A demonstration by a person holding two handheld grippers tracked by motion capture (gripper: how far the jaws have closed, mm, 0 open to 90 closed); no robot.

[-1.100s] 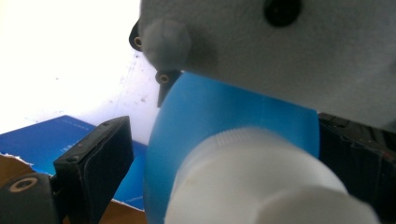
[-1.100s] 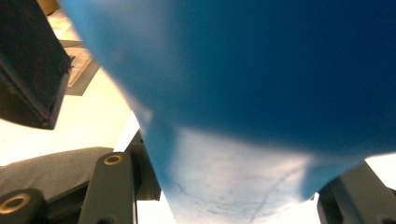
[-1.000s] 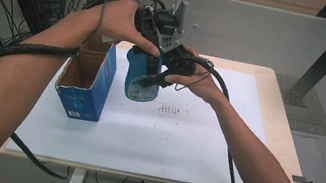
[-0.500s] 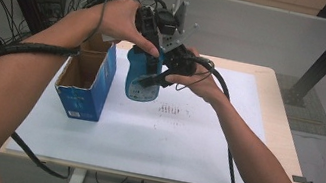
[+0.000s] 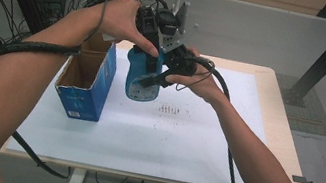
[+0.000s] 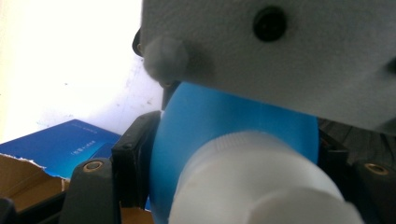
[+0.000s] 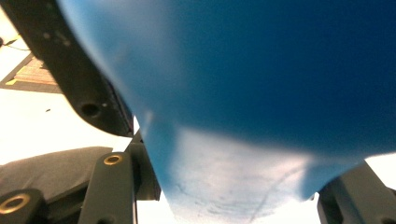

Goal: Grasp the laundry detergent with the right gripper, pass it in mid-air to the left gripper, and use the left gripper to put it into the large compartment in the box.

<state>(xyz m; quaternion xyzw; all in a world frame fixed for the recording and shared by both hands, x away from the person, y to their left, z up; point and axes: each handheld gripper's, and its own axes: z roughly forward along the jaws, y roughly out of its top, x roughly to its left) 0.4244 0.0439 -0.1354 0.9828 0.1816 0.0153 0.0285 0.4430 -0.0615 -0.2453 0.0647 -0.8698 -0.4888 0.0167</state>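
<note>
Blue plastic bottle [image 5: 141, 80] hung above the bench [image 5: 202, 144], beside the open carton [image 5: 85, 80]; the right gripper [image 5: 156, 77] clenched its body, the left gripper [image 5: 151, 44], jaws just closing, clasped its top.

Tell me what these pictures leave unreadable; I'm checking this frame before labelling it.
- Blue plastic bottle, high view: its upper half is hidden behind both hands and grippers.
- The bottle's label print, high view: too small to read.
- White ribbed cap, left gripper view: blurred, cut off by the bottom edge.
- Open blue cardboard box, high view: its shadowed inside hides any contents.
</note>
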